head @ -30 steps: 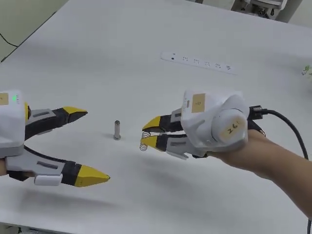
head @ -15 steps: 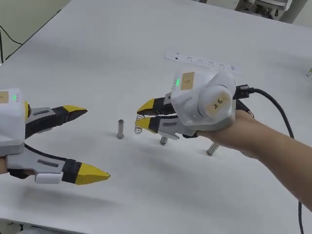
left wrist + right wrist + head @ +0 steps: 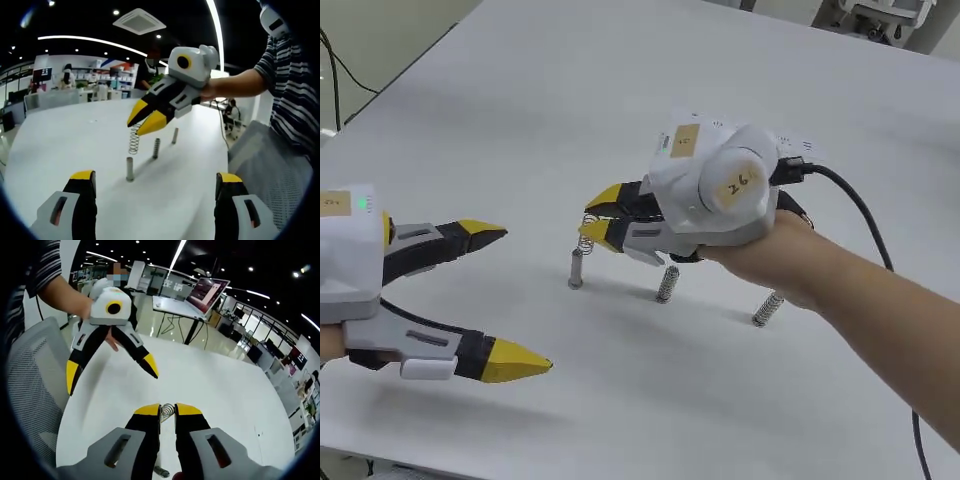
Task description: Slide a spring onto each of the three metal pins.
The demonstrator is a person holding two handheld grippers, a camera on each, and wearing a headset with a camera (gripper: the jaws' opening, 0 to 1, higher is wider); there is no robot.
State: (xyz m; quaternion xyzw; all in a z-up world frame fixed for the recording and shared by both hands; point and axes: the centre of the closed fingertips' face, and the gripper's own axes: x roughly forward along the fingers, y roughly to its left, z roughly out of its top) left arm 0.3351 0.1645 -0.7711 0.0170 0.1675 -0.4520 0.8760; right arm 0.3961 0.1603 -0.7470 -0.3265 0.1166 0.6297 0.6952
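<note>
In the head view the right tool (image 3: 598,222) pinches a spring (image 3: 585,238) just above the bare pin (image 3: 576,270), two sprung pins (image 3: 667,284) stand beside it on the tabletop (image 3: 520,120), and the left tool (image 3: 525,298) gapes wide, holding nothing. The left gripper view shows the spring hanging over the pin, not yet on it. In the right gripper view the jaws sit nearly shut on the spring; two of three look done.
</note>
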